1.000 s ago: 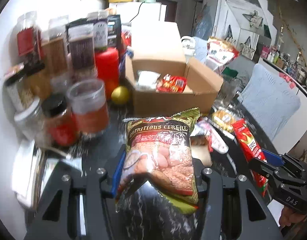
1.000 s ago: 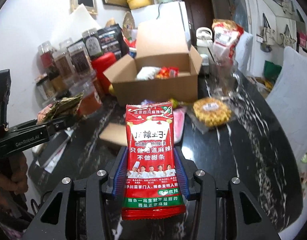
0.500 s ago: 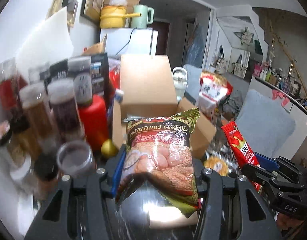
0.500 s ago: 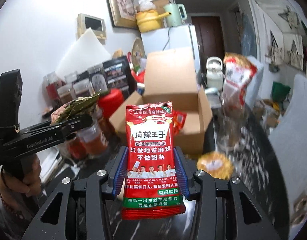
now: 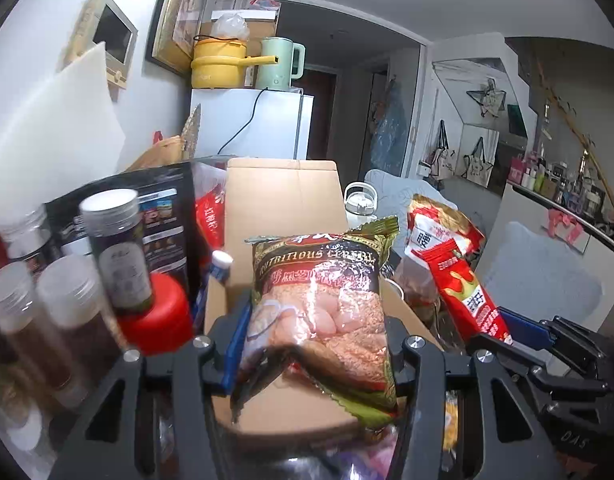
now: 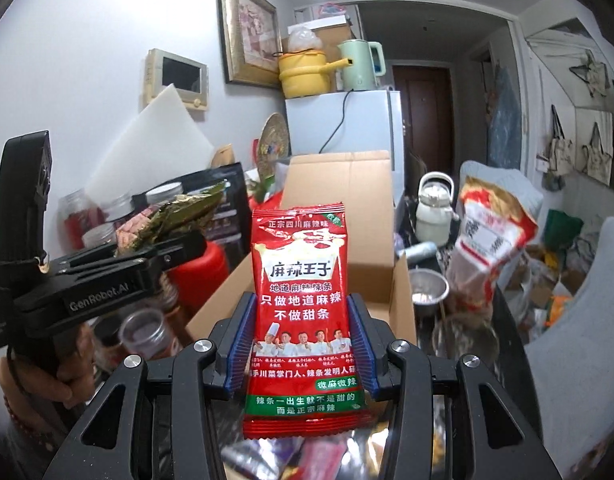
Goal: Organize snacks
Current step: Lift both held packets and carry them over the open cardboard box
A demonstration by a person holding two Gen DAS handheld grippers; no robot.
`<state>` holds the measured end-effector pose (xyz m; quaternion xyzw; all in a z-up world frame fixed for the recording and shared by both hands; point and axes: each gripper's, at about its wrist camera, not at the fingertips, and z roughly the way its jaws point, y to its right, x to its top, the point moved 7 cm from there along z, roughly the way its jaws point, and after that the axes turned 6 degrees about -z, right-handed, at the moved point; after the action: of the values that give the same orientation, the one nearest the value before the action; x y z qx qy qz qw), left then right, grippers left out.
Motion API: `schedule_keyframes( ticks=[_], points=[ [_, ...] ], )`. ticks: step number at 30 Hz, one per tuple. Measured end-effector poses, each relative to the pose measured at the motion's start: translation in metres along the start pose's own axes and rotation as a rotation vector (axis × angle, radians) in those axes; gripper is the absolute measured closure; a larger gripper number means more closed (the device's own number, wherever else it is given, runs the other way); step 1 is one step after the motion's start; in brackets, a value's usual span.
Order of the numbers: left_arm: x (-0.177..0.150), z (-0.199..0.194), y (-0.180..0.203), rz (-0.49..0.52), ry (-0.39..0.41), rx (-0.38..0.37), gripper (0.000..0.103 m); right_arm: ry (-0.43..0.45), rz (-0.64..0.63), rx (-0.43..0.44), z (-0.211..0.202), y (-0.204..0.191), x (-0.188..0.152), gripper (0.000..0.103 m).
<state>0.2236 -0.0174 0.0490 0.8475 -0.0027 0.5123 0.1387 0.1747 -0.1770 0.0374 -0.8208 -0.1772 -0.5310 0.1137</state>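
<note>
My left gripper (image 5: 317,344) is shut on a green and brown cereal packet (image 5: 323,304), held upright in front of the open cardboard box (image 5: 283,204). My right gripper (image 6: 301,344) is shut on a red spicy-strip packet (image 6: 301,300), also upright before the same box (image 6: 339,216). In the left wrist view the right gripper (image 5: 507,336) and its red packet (image 5: 463,292) appear at the right. In the right wrist view the left gripper (image 6: 163,252) with the cereal packet (image 6: 171,216) shows at the left, held by a hand (image 6: 39,376).
Several lidded jars (image 5: 115,248) and a red canister (image 5: 159,316) crowd the left of the box. A large red and white bag (image 6: 491,232), a white kettle (image 6: 433,208) and a metal cup (image 6: 427,288) stand to its right. A white fridge (image 5: 247,124) is behind.
Both grippers have risen and moved toward the box with their packets still gripped. The tabletop has dropped out of view and the box now fills the space just behind both packets.
</note>
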Motion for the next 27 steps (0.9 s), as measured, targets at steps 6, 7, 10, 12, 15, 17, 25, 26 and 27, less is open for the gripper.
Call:
schedule_keyframes(
  ticks=[6,7,10,12,15,17,25,26,27],
  points=[
    [0.007,0.042,-0.004,0.011,-0.023,0.030,0.052,-0.020,-0.008,-0.005,0.038,0.008,0.010,0.058],
    [0.007,0.050,-0.005,0.021,-0.031,0.040,0.052,-0.029,-0.009,-0.004,0.047,0.010,0.010,0.058],
    [0.008,0.071,-0.010,0.034,-0.054,0.058,0.052,-0.055,-0.004,0.004,0.068,0.015,0.007,0.058],
    [0.008,0.083,-0.014,0.034,-0.073,0.059,0.052,-0.072,-0.002,0.013,0.081,0.017,0.006,0.058],
    [0.007,0.105,-0.023,0.009,-0.120,0.063,0.052,-0.115,0.018,0.048,0.105,0.022,0.003,0.058],
    [0.004,0.120,-0.027,0.006,-0.148,0.079,0.052,-0.135,0.027,0.056,0.118,0.026,0.000,0.058],
    [-0.014,0.168,-0.044,-0.007,-0.256,0.143,0.052,-0.213,0.048,0.041,0.168,0.048,-0.010,0.058],
    [-0.017,0.174,-0.046,-0.001,-0.272,0.155,0.052,-0.219,0.050,0.040,0.172,0.049,-0.011,0.058],
    [-0.020,0.179,-0.046,0.003,-0.284,0.161,0.052,-0.227,0.054,0.038,0.176,0.051,-0.012,0.058]
  ],
)
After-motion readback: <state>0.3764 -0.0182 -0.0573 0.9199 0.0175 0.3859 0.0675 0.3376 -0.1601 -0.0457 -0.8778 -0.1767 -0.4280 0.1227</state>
